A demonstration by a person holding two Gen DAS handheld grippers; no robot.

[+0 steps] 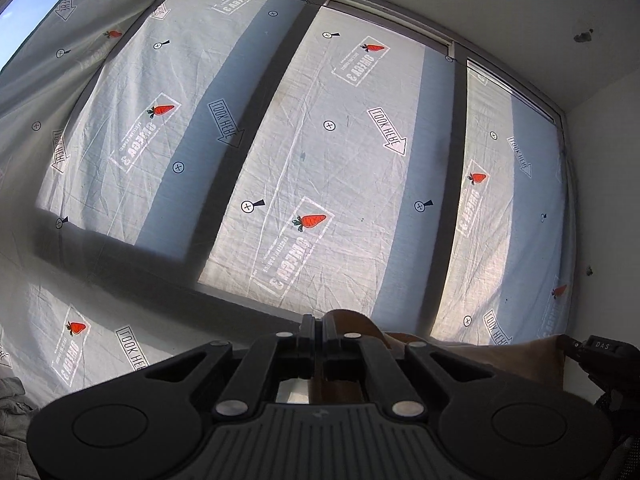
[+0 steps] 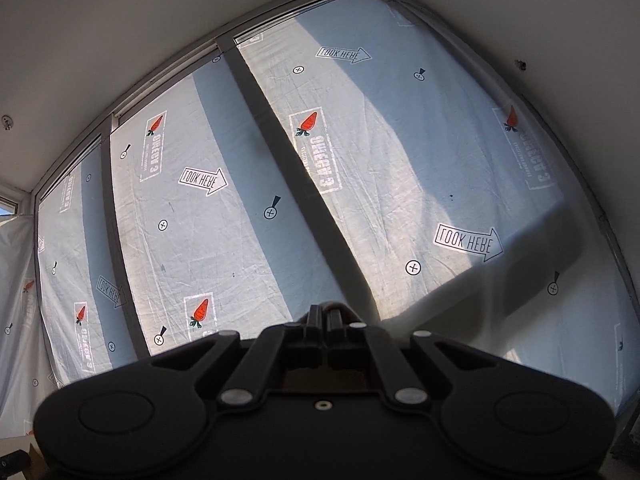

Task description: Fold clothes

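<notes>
My left gripper point(image 1: 319, 326) sat at the bottom centre of the left wrist view, jaws pressed together on a fold of brown cloth point(image 1: 472, 354) that rose between the fingers and stretched off to the lower right. There the cloth met another black gripper tip point(image 1: 596, 350) at the right edge. My right gripper point(image 2: 325, 316) held the bottom centre of its own view, jaws likewise closed, a sliver of the same brown fabric pinched between them. A rumpled grey garment point(image 1: 12, 408) lay at the lower left edge of the left view. Beyond both, filling the middle of each frame, hung a pale printed sheet point(image 1: 352, 168) over a window, carrots and arrows on it, dark frame bars point(image 1: 256, 120) shadowed through. White ceiling point(image 2: 120, 20) ran along the top.
</notes>
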